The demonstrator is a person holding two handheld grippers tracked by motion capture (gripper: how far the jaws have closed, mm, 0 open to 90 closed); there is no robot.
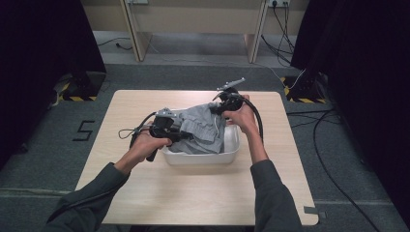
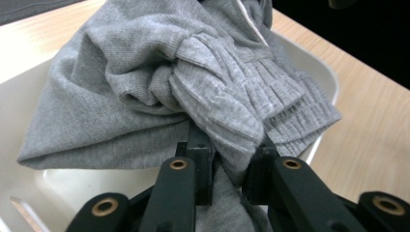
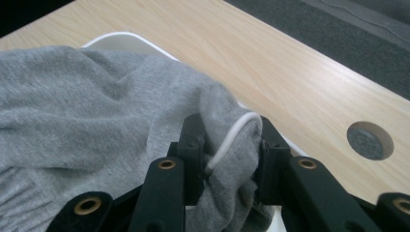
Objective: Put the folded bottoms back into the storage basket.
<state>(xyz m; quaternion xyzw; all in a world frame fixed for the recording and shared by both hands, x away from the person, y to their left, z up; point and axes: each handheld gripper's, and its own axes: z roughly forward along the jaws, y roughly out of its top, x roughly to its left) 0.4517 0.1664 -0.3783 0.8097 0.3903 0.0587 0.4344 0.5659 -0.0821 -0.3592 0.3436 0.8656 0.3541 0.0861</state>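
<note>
Nearest us, our two sleeved forearms reach forward over the wooden surface [image 1: 145, 193]. A white tub [image 1: 232, 145] sits at the middle of it, and a grey knit garment [image 1: 200, 128] lies heaped in the tub, spilling over its far rim. Our left tongs [image 1: 186, 137] are clamped on a bunched fold of ribbed fabric at the tub's near-left side; the left gripper view shows cloth pinched between both jaws. Farther off and to the right, our right tongs [image 1: 216, 110] grip another fold of the garment [image 3: 87, 106] along with a white drawcord [image 3: 232, 137]. A round hole [image 3: 370, 140] is cut into the surface beyond them.
</note>
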